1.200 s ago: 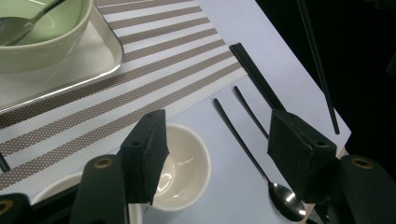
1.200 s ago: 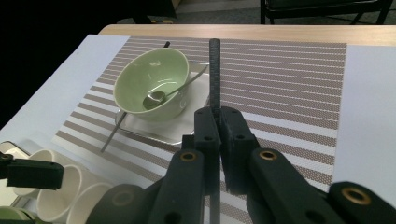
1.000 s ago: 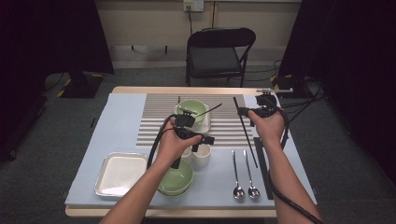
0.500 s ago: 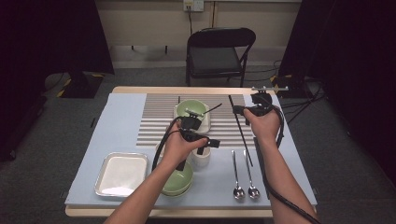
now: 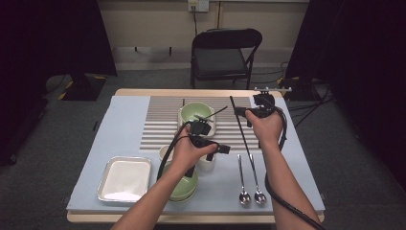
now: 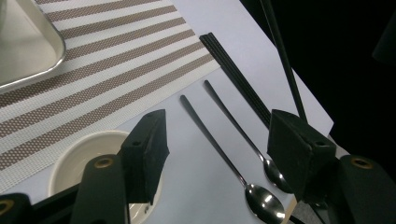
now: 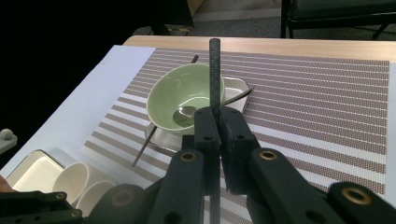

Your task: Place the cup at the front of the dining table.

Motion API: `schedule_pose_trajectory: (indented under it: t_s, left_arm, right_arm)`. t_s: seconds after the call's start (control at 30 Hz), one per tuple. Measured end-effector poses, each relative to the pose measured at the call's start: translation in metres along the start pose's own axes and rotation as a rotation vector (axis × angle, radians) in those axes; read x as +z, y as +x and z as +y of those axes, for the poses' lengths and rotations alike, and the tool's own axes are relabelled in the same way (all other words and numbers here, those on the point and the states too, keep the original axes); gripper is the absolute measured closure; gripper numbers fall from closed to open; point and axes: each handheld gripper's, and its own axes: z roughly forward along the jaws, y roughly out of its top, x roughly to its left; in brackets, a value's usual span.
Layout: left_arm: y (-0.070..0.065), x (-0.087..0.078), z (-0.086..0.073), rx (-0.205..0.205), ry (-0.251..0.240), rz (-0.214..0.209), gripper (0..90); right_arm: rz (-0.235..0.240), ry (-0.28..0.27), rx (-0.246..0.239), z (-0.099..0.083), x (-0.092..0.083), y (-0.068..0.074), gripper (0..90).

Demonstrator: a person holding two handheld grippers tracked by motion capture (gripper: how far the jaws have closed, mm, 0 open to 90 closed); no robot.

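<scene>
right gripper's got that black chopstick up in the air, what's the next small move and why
Probably carry it toward the black chopsticks lying at the striped mat's edge beside the two spoons, then lower it before opening. The right gripper is shut on the black chopstick, which hangs above the table, so releasing now would drop it. The left gripper stands open with nothing between its jaws.

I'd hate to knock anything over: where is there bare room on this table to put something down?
Free: the blue cloth left of the striped mat, and the mat's right part. Crowded: around the cups, front green bowl, tray and spoons.
</scene>
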Motion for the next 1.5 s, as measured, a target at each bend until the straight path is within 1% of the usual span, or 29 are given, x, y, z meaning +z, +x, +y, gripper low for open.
schedule_pose_trajectory:
  t_s: [0.1, 0.33, 0.37, 0.57, 0.87, 1.07, 1.13, 1.2, 1.5]
  left_arm:
    - [-0.001, 0.001, 0.0, -0.004, 0.004, 0.001, 38.1]
    - [-0.004, 0.003, -0.001, 0.002, 0.006, 0.003, 38.5]
    - [-0.005, 0.004, -0.002, 0.0, 0.006, -0.004, 38.6]
    - [-0.008, 0.007, -0.002, -0.01, 0.001, -0.011, 38.9]
    - [-0.01, 0.011, -0.005, -0.008, 0.005, -0.018, 39.7]
    - [-0.012, 0.014, -0.005, -0.005, 0.009, -0.023, 39.4]
    - [-0.013, 0.015, -0.006, -0.013, 0.005, -0.025, 39.4]
    - [-0.013, 0.016, -0.006, -0.009, 0.007, -0.025, 39.4]
    - [-0.014, 0.019, -0.008, -0.011, 0.007, -0.03, 39.5]
  right_arm:
    - [-0.001, 0.001, -0.007, 0.001, 0.001, 0.002, 86.5]
    - [0.001, 0.007, -0.013, -0.001, 0.006, 0.005, 86.5]
    - [0.001, 0.007, -0.013, -0.001, 0.006, 0.005, 86.5]
    - [0.005, 0.006, -0.013, -0.001, 0.008, 0.006, 86.5]
    - [0.011, 0.0, -0.017, 0.0, 0.008, 0.01, 86.4]
    - [0.015, -0.003, -0.022, 0.002, 0.008, 0.014, 86.4]
    - [0.017, -0.004, -0.021, 0.003, 0.008, 0.015, 86.5]
    - [0.016, -0.004, -0.024, 0.004, 0.009, 0.016, 86.5]
    - [0.021, -0.003, -0.019, 0.003, 0.011, 0.019, 86.5]
